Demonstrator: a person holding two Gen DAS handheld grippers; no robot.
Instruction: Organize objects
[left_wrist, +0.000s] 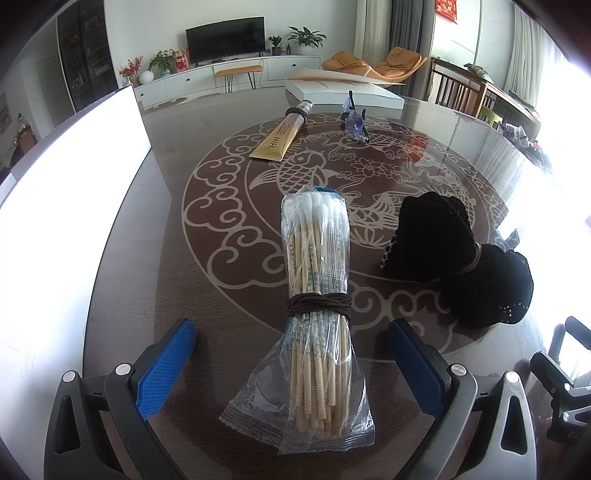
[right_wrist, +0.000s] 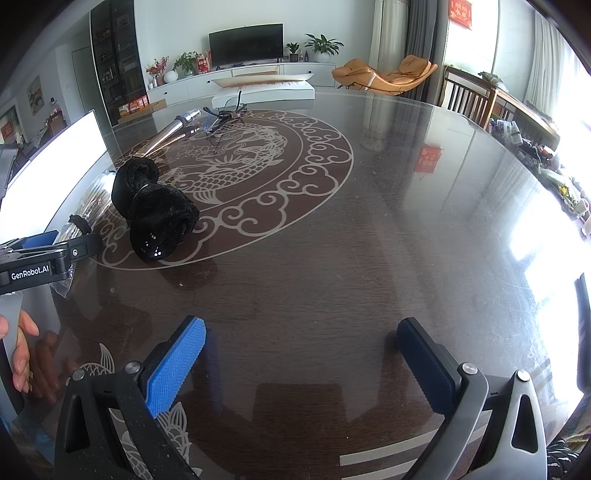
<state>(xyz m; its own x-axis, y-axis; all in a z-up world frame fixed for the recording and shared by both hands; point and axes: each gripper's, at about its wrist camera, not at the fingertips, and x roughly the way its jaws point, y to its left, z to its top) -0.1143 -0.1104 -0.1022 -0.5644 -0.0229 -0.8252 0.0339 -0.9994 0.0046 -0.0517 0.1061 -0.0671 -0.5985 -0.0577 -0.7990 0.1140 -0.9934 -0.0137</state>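
A clear bag of cotton swabs, tied round with dark cord, lies on the dark glass table straight ahead of my left gripper. That gripper is open, and the bag's near end lies between its blue pads without touching them. A black cloth bundle bound with a band sits to the right; it also shows as the black bundle in the right wrist view. Farther back lie a gold tube and blue-tinted goggles. My right gripper is open over bare table.
A white board stands along the table's left side. A white flat box rests at the far edge. A person's hand holds the left gripper's body at the left of the right wrist view. Chairs stand on the right.
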